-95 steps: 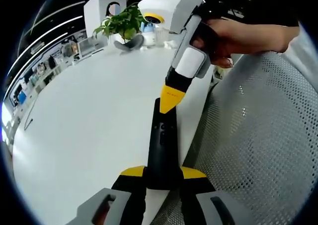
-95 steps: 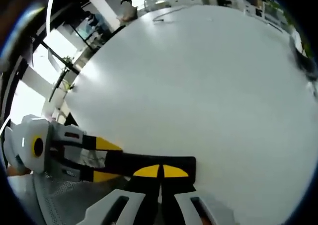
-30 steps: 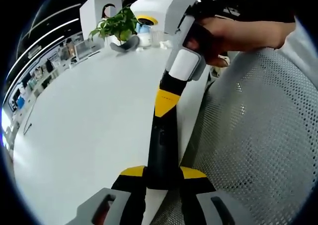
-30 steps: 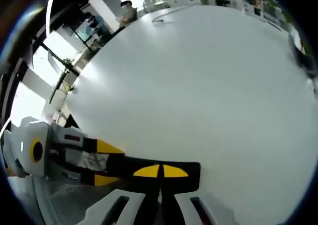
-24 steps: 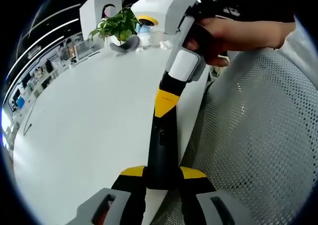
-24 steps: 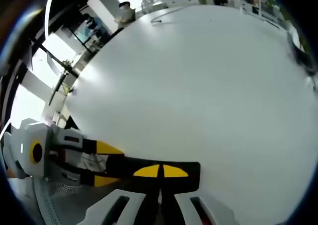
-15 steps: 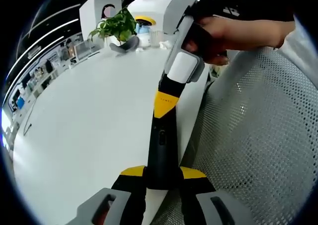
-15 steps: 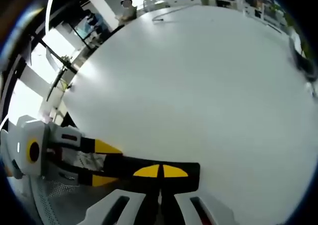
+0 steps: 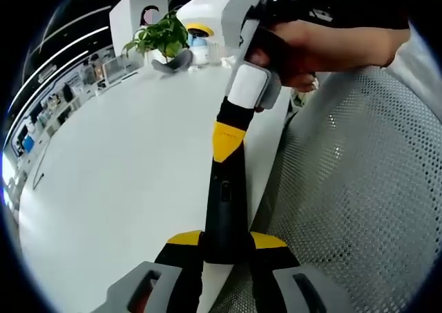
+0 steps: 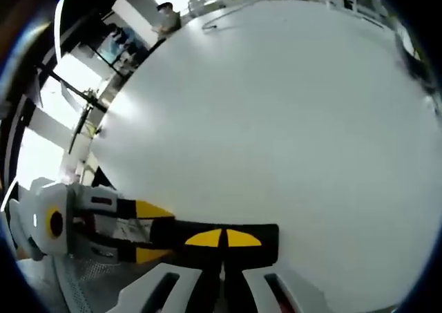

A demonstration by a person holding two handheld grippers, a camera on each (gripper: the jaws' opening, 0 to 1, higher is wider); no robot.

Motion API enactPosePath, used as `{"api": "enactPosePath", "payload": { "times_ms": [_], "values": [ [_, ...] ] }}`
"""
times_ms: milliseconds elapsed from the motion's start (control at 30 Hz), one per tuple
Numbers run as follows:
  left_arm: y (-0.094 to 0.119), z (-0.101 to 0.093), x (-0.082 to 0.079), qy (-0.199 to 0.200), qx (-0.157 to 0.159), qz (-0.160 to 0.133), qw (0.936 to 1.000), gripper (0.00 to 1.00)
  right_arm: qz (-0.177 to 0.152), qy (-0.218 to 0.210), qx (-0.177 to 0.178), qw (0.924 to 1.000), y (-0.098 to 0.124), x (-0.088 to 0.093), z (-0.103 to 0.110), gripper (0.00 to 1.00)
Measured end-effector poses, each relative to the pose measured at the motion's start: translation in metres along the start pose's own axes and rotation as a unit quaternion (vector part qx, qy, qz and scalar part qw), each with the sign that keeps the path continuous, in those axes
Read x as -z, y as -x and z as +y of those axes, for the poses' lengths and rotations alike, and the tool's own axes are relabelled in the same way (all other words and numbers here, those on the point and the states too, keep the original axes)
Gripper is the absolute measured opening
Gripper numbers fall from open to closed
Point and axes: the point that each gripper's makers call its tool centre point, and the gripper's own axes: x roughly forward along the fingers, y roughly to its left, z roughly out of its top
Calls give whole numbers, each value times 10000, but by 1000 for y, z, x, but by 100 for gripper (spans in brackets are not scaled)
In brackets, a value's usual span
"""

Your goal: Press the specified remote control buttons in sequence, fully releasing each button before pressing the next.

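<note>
Left gripper view: the left hand-held gripper point(image 9: 226, 247) is clenched on the near end of the remote control point(image 9: 225, 202), a slim black bar running from 6 o'clock up toward 12 o'clock. The remote lies along the edge of the white surface point(image 9: 124, 168), with a perforated grey chair seat point(image 9: 359, 202) at 3 o'clock. The right hand-held gripper point(image 9: 228, 137) enters from 12 o'clock, held by a person's hand point(image 9: 304, 50); its yellow-tipped jaws are closed together into a single point and rest on, or just above, the far part of the remote's button face. Contact cannot be confirmed. A potted plant point(image 9: 164, 33) stands far off at 11 o'clock.

Right gripper view: the right hand-held gripper point(image 10: 222, 238) has its jaws closed with nothing between them, directly over the remote control point(image 10: 224, 237), which lies crosswise at 6 o'clock. The left hand-held gripper point(image 10: 148, 231) holds the remote from 8 o'clock.

Handling assessment:
- The remote appears light, rigid and smooth-cased; it is likely to slide or pivot under an off-centre press.
- Hold at the near end, across the narrow width, clear of the buttons. The present grip meets this.
- Press straight down with the closed tip on one button only; the buttons are small and closely spaced.
- The remote sits near the surface edge; side load could tip it toward the chair.
</note>
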Motion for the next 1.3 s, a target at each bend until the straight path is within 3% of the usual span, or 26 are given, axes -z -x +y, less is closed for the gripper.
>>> {"api": "enactPosePath", "payload": {
  "times_ms": [200, 433, 733, 933, 1300],
  "values": [
    [0, 0, 0, 1, -2, -1, 10000, 25, 171, 106, -17, 9998, 0, 5, 4, 0],
    [0, 0, 0, -7, -1, -7, 10000, 25, 373, -52, -204, 9991, 0, 10, 10, 0],
    [0, 0, 0, -36, 3, -15, 10000, 25, 406, 119, -119, 9990, -1, 11, 9, 0],
    [0, 0, 0, -26, 11, -18, 10000, 25, 362, -286, -301, 9985, 0, 11, 7, 0],
    [0, 0, 0, -28, 14, -19, 10000, 25, 350, -323, -322, 9983, -1, 11, 8, 0]
  ]
}}
